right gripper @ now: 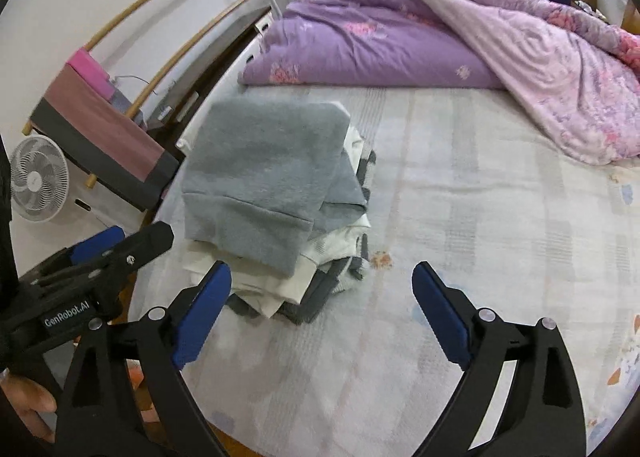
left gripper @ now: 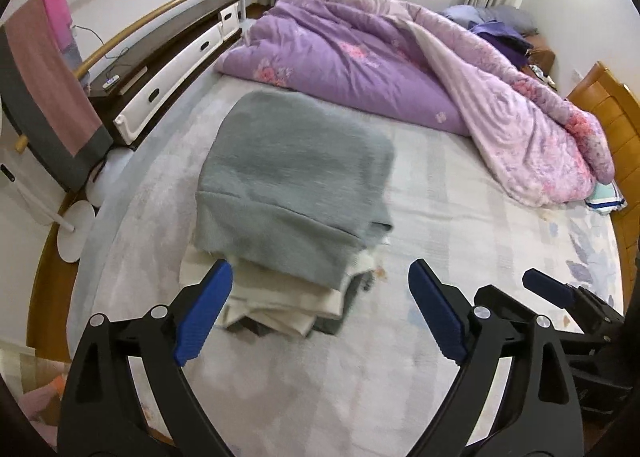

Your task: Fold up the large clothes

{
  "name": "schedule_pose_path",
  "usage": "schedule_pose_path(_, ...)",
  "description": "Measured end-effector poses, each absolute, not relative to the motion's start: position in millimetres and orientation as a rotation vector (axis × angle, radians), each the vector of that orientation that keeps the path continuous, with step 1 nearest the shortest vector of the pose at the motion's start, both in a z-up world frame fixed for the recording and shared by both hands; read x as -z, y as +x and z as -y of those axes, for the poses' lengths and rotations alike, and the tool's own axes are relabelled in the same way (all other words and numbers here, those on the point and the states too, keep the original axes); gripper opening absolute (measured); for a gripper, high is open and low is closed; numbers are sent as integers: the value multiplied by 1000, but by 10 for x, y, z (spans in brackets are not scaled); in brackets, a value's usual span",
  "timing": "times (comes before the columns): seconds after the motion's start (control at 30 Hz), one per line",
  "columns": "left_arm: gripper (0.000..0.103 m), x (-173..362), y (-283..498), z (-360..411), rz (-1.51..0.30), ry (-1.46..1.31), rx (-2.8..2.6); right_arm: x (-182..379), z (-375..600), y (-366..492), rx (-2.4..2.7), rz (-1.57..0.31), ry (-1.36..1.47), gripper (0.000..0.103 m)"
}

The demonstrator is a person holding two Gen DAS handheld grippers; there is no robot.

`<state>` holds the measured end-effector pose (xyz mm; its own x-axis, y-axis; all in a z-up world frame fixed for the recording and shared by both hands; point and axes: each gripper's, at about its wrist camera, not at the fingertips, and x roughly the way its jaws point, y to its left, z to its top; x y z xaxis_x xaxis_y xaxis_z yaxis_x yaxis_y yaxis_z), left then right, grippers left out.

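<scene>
While nothing is held by either hand, the bed (left gripper: 460, 185) fills both views, its pale sheet bare in front and to the right. Across its far side lies a bunched purple quilt (left gripper: 360, 57), well apart from the work. At the left stands a rack (right gripper: 160, 33) with a towel (right gripper: 100, 129) draped over it, and a fan (right gripper: 38, 177) on the floor beside it.

On the near left part of the bed sits the stack (left gripper: 280, 257) of folded clothes: a grey top (right gripper: 260, 177) uppermost, a cream piece (right gripper: 304, 277) under it and a darker grey layer at the bottom. Its long axis runs away from the cameras, toward the quilt.

The left gripper (left gripper: 320, 313) is spread wide and empty, with the stack's near edge just ahead and slightly left of its centre; one blue pad (left gripper: 204, 313) overlaps the cream layer in the view (contact cannot be told). The right gripper (right gripper: 324, 313) is likewise agape and empty, the stack lying ahead and to its left.

The left gripper looks nearer, so any squaring of the stack would likely fall to it.
</scene>
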<state>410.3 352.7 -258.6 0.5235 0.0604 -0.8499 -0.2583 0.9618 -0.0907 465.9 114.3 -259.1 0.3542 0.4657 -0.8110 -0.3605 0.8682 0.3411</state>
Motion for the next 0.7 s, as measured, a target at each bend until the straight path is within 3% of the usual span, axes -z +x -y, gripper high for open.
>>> schedule_pose_path(0.7, 90, 911, 2027, -857, -780, -111, -266, 876, 1367, 2558, -597, -846, 82, 94)
